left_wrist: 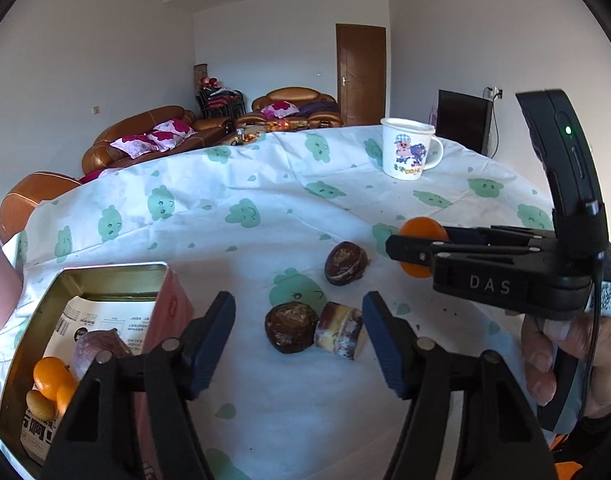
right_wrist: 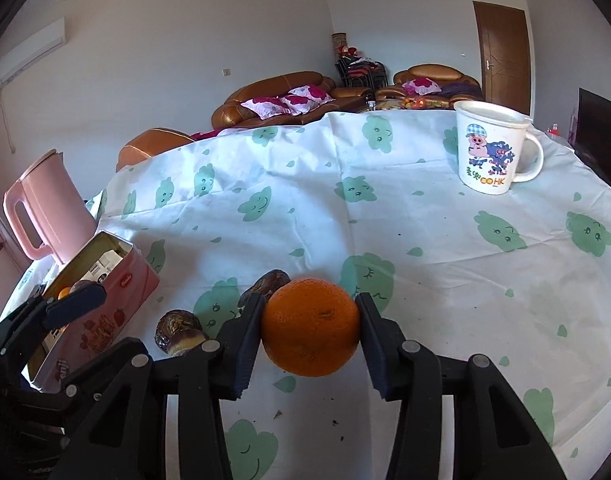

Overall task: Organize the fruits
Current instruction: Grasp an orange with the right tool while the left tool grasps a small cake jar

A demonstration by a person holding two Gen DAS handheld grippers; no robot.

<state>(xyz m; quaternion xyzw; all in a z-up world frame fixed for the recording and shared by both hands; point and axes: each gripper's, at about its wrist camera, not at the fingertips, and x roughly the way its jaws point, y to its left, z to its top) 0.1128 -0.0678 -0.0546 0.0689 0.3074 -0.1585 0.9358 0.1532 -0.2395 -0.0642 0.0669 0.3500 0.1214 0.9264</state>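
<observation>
Your right claw [right_wrist: 310, 330] is clamped on the orange [right_wrist: 310, 332], one finger pressed to each side of it, and the fruit hangs clear above the surface [right_wrist: 425, 240]. The relation your next move turns on is this: the pink tin [right_wrist: 105, 300] lies to the left of that claw, at about the same depth, with its open top tilted up toward you. In the left wrist view the tin [left_wrist: 173, 304] sits at the near left, and inside it you can see small oranges [left_wrist: 51, 378], a yellowish fruit [left_wrist: 40, 405] and a purple one [left_wrist: 99, 346] on printed paper. So I judge the carry to be a sweep left, then a drop from above.

The orange is close to round, so it has no long axis worth aligning; its stem dimple faces you. The tin's long axis runs near to far, leaving room at its far end.

Your left claw [left_wrist: 298, 338] is wide open and holds nothing. It hovers just right of the tin, nearer to it than the right claw, and points at two dark brown fruits [left_wrist: 291, 327] and a cut piece [left_wrist: 339, 334] lying between its fingers' line; a third dark fruit [left_wrist: 345, 263] lies farther off. It may block your path left. A mug [left_wrist: 407, 154] stands far right.
</observation>
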